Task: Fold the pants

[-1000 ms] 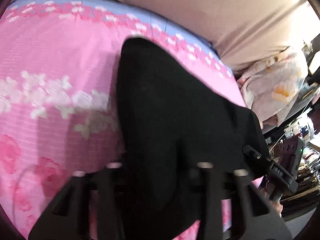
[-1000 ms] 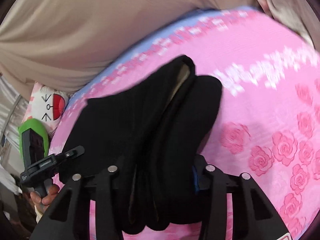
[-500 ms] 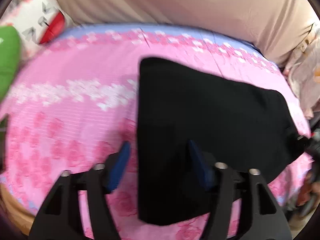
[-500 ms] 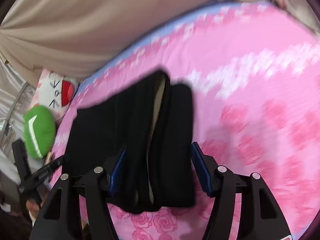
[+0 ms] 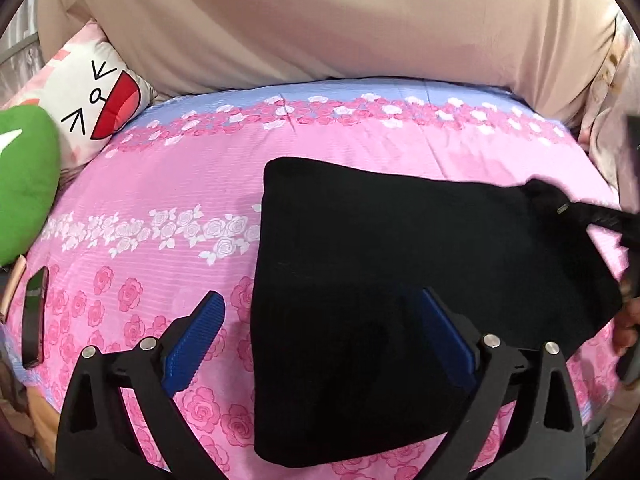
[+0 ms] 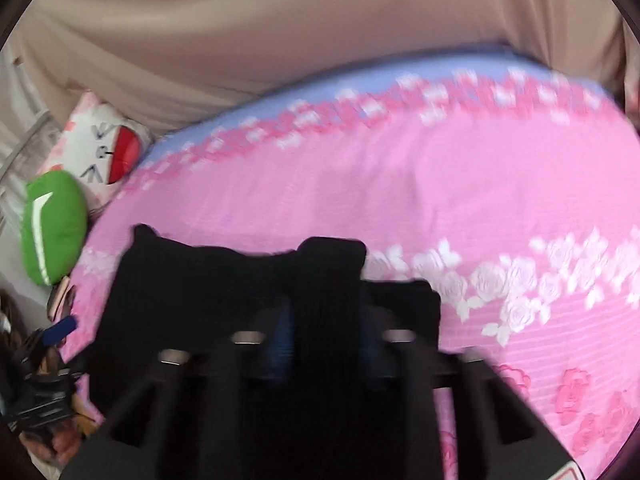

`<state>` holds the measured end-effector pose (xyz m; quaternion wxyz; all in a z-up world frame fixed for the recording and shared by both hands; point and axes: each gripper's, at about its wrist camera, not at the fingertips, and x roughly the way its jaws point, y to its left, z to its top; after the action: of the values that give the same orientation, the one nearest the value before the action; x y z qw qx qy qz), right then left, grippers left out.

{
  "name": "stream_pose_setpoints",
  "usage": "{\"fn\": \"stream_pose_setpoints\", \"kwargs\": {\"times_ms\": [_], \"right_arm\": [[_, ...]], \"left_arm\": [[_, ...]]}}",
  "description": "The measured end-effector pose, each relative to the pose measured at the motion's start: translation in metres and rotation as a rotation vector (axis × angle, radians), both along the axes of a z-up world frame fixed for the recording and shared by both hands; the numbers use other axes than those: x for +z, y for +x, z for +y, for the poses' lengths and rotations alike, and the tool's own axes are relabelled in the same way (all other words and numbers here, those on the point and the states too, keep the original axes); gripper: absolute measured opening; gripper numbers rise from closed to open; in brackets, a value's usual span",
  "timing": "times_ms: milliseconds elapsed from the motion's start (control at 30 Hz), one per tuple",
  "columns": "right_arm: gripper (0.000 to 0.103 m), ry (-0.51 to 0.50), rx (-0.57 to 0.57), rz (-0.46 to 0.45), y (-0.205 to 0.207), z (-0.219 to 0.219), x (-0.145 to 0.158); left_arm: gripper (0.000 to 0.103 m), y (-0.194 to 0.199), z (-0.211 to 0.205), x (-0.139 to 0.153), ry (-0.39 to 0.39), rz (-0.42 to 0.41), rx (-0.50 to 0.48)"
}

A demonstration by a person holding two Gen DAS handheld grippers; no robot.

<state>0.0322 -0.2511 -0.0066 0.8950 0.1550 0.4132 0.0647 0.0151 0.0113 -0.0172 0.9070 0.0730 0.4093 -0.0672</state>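
1. Since 0.5 s ago, right gripper [image 6: 324, 344] has gone from spread to pinching black pants [image 5: 400, 280].
2. Left gripper [image 5: 320, 336]: spread, empty.
3. Pants lie folded on pink floral bedsheet [image 5: 160, 200], lower right of frame.

Home bedroom. Bed with pink rose-print sheet [image 5: 168, 200] spreads ahead of both tongs. Cartoon-face pillow [image 5: 96, 108] and green plush cushion [image 5: 24, 184] far left of left tongs. Beige curtain [image 5: 320, 20] hangs beyond bed's far edge.
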Motion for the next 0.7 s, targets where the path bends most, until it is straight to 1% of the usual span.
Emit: {"fn": "stream_pose_setpoints", "kwargs": {"times_ms": [67, 100, 133, 167, 200, 233, 267, 300, 333, 367, 400, 433, 467, 533, 600, 633, 667, 700], "right_arm": [[0.007, 0.006, 0.001, -0.078, -0.017, -0.002, 0.026], [0.007, -0.005, -0.003, -0.095, -0.021, -0.003, 0.030], [0.007, -0.041, -0.017, -0.095, -0.022, -0.005, 0.029], [0.010, -0.084, -0.038, -0.059, -0.019, -0.011, 0.016], [0.013, -0.117, -0.060, 0.000, -0.010, -0.016, 0.000], [0.020, -0.137, -0.083, 0.062, -0.004, -0.022, -0.018], [0.025, -0.042, -0.104, 0.072, -0.007, -0.033, -0.030], [0.025, 0.048, -0.125, 0.054, -0.017, -0.042, -0.028], [0.028, 0.092, -0.132, 0.041, -0.025, -0.046, -0.022], [0.047, 0.118, -0.136, 0.011, -0.038, -0.049, -0.014], [0.061, 0.130, -0.141, -0.017, -0.048, -0.051, -0.008], [0.081, 0.138, -0.140, -0.033, -0.058, -0.052, -0.005], [0.082, 0.135, -0.125, -0.026, -0.066, -0.052, -0.007], [0.082, 0.126, -0.112, 0.029, -0.075, -0.052, -0.018], [0.082, 0.185, -0.081, 0.077, -0.083, -0.050, -0.034], [0.082, 0.218, -0.066, 0.095, -0.086, -0.046, -0.043], [0.082, 0.250, -0.053, 0.116, -0.086, -0.041, -0.053], [0.083, 0.252, -0.050, 0.122, -0.086, -0.036, -0.059]], "left_arm": [[0.095, 0.002, -0.002, -0.004, 0.003, 0.006, -0.003], [0.095, 0.004, -0.004, -0.007, 0.003, 0.011, -0.007], [0.095, 0.005, -0.004, -0.010, 0.006, 0.015, -0.008], [0.096, 0.007, -0.006, -0.015, 0.012, 0.019, -0.009], [0.097, 0.010, -0.009, -0.021, 0.023, 0.029, -0.004], [0.097, 0.013, -0.011, -0.025, 0.029, 0.041, -0.002], [0.097, 0.015, -0.012, -0.030, 0.033, 0.056, -0.001], [0.097, 0.014, -0.010, -0.031, 0.033, 0.062, 0.004], [0.097, 0.013, -0.008, -0.030, 0.027, 0.062, 0.005], [0.097, 0.011, -0.004, -0.028, 0.018, 0.064, 0.004], [0.097, 0.009, 0.000, -0.026, 0.006, 0.069, 0.005], [0.097, 0.007, 0.007, -0.024, -0.019, 0.077, 0.008], [0.098, 0.005, 0.013, -0.023, -0.046, 0.089, 0.005], [0.098, 0.003, 0.026, -0.027, -0.117, 0.149, -0.006], [0.098, 0.002, 0.037, -0.036, -0.203, 0.220, -0.021], [0.098, 0.003, 0.043, -0.045, -0.268, 0.271, -0.030], [0.098, 0.004, 0.046, -0.051, -0.311, 0.299, -0.029], [0.098, 0.002, 0.048, -0.051, -0.335, 0.269, -0.027]]}}
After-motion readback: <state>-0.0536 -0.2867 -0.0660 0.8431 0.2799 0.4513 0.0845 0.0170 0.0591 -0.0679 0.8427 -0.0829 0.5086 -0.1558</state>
